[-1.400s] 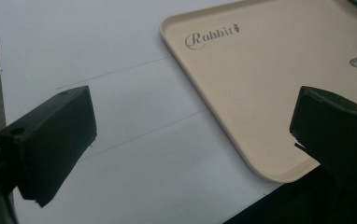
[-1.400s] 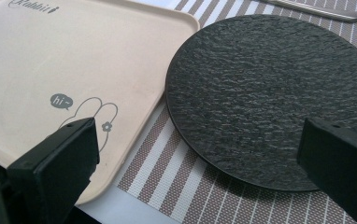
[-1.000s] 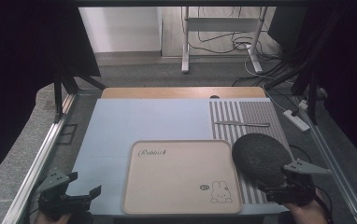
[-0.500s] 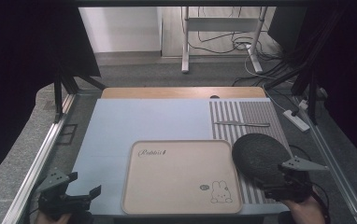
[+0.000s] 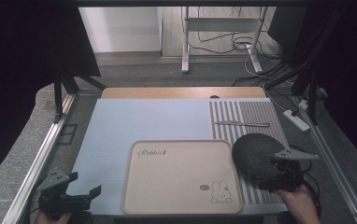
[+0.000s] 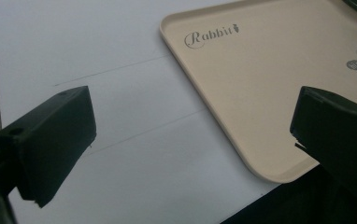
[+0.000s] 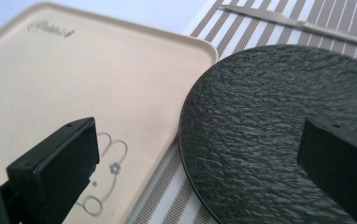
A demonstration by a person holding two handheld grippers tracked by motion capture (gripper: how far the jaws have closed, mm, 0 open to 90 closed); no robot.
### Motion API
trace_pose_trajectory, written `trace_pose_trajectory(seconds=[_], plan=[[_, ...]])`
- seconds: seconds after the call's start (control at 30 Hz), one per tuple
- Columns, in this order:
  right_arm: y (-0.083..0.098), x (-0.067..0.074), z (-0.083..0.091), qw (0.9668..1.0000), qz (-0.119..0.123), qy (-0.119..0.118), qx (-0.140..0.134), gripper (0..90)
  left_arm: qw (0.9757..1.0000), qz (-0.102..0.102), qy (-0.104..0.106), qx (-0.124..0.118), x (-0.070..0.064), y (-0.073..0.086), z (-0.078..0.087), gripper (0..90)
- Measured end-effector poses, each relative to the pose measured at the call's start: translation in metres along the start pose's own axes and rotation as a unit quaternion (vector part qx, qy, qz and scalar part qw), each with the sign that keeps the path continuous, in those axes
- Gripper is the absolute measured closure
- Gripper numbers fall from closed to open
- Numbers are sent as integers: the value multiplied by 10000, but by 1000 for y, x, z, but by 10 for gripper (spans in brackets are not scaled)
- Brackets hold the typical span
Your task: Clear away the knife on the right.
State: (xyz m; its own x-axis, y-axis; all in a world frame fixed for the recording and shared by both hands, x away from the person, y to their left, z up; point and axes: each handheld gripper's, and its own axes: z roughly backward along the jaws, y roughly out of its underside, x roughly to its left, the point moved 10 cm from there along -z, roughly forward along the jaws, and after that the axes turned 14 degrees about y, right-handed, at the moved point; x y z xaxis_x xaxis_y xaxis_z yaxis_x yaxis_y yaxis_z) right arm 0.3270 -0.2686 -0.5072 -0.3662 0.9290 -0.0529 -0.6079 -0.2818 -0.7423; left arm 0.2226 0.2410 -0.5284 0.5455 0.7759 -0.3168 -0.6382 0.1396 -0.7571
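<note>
While the right tongs (image 5: 279, 179) hover spread over the round black slate-textured plate (image 5: 256, 154), that plate lies at 3 o'clock of the beige rectangular plastic tray (image 5: 176, 175), touching its edge. Left tongs (image 5: 81, 196) spread, at tray's 8 o'clock over desk (image 5: 139, 121).

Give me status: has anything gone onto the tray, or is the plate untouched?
Nothing looks done: the beige tray is bare. The black plate lies on the striped mat, overlapping the tray's right rim, knife beyond it. In hand: the right gripper is open at the plate's near edge, not clamped. The left gripper is open, idle beside the tray. Left: grasping and moving the plate, likely.
</note>
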Motion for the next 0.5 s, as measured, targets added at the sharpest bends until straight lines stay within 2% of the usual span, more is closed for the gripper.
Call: trace_pose_trajectory(seconds=[0.1,0.5], plan=[[-2,-1,-4,9999,134,64,17,0,10000,19,8,-20,0,0,0,4],[-15,-2,-23,9995,292,56,82,0,9999,10,74,-86,0,-1,1,2]])
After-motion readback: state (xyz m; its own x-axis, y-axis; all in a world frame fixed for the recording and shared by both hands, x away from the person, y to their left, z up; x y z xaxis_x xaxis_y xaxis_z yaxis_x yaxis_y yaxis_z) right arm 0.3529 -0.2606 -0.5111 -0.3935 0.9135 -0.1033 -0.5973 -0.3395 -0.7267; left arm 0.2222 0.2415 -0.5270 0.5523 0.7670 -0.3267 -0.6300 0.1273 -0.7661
